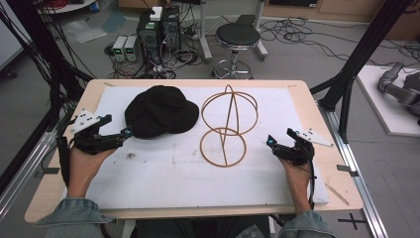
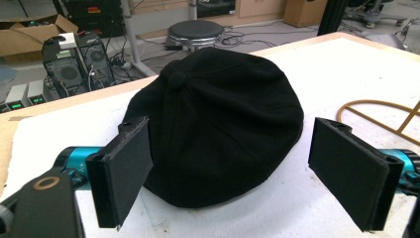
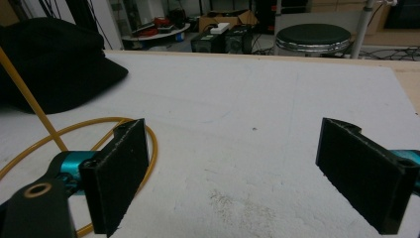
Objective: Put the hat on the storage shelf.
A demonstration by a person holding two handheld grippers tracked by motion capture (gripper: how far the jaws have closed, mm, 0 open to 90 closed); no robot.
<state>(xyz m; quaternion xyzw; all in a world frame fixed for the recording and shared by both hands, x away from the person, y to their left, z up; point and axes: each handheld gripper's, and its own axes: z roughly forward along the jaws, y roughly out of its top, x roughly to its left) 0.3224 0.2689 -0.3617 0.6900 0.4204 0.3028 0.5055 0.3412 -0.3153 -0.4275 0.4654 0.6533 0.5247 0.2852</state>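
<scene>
A black cap (image 1: pixel 161 111) lies on the white mat (image 1: pixel 163 173) left of centre. Beside it on the right stands a gold wire hat stand (image 1: pixel 229 124), a round base ring with an upright hoop frame. My left gripper (image 1: pixel 127 132) sits at the cap's left edge. It is open, and the cap (image 2: pixel 223 114) bulges just beyond its two pads (image 2: pixel 121 173). My right gripper (image 1: pixel 271 142) is open to the right of the stand's base ring (image 3: pixel 74 126), over bare mat. Its left pad (image 3: pixel 121 168) stands close to the ring. The cap (image 3: pixel 49 64) shows at far left.
The mat covers a wooden table (image 1: pixel 317 114) with bare edges. Beyond the far edge stand a black stool (image 1: pixel 237 37), computer boxes (image 1: pixel 158 27) and loose cables. Black frame posts (image 1: pixel 346 74) rise at both sides. Faint stains mark the mat (image 3: pixel 233 203).
</scene>
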